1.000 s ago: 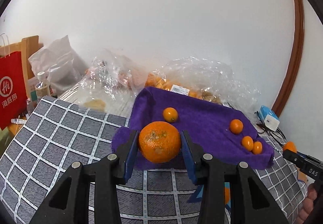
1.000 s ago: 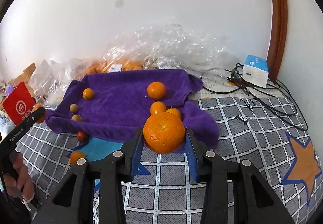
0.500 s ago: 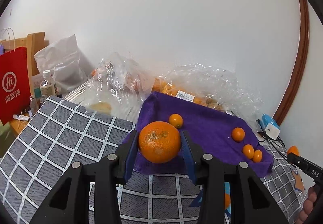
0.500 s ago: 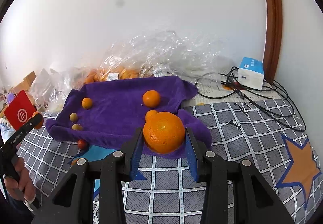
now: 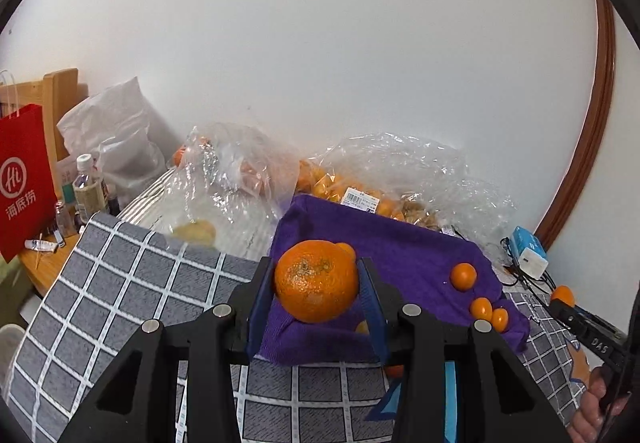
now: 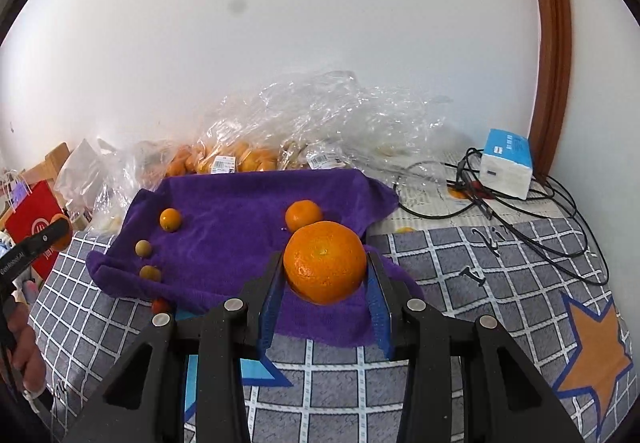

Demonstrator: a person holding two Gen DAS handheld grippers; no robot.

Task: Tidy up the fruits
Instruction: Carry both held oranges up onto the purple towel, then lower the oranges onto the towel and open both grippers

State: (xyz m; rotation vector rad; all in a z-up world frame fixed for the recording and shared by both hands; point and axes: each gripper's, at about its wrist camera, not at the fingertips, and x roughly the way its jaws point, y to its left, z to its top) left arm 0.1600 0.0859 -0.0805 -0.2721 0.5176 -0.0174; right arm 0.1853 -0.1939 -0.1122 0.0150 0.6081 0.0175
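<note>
My left gripper is shut on a large orange and holds it above the near left edge of a purple towel. My right gripper is shut on another large orange above the towel's near right part. On the towel lie a mandarin, a small orange and two brownish small fruits. In the left wrist view, small oranges and kumquats sit at the towel's right side. A small red fruit lies off the towel's front edge.
Clear plastic bags of fruit lie behind the towel against the wall. A blue-white box and black cables are at the back right. A red paper bag and bottles stand at the left. A checked cloth covers the table.
Both grippers rose and moved forward toward the towel, each still holding its orange. The towel and its fruits now sit lower and closer in both views.
</note>
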